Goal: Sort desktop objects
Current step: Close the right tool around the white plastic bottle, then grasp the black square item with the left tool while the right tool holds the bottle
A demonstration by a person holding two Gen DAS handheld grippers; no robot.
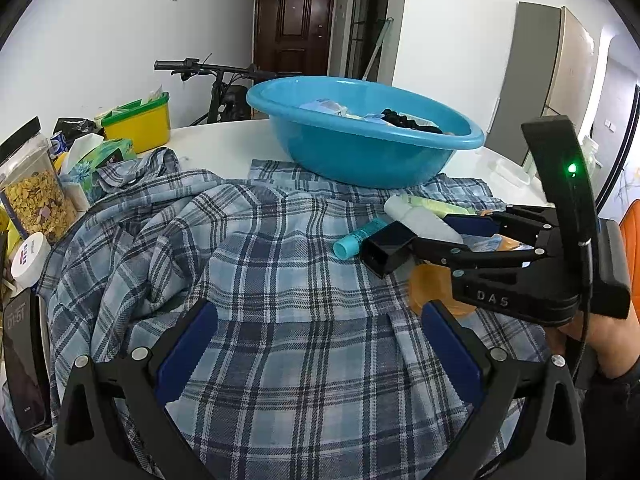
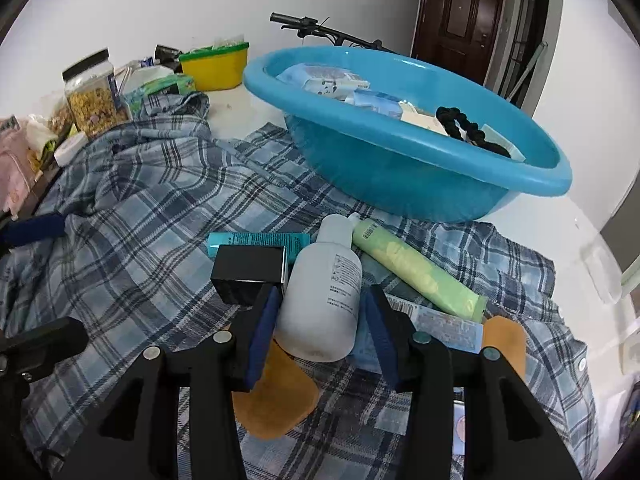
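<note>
White walls [image 1: 100, 32] are seen all round, pretty plain. A dark brown panelled door [image 1: 294, 28] is set at the far end, with a black-framed glass door [image 1: 362, 20] just to its right. A bicycle [image 1: 218, 80] is parked against the wall behind the white table [image 1: 224, 144]. A tall grey and beige cabinet [image 1: 548, 76] is stood on the right. Everything's lit evenly, kind of cool daylight.

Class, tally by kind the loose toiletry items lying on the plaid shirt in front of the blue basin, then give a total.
Bottles: 1, white bottle
Tubes: 2, teal tube, green tube
Boxes: 1, black box
Total: 4
</note>
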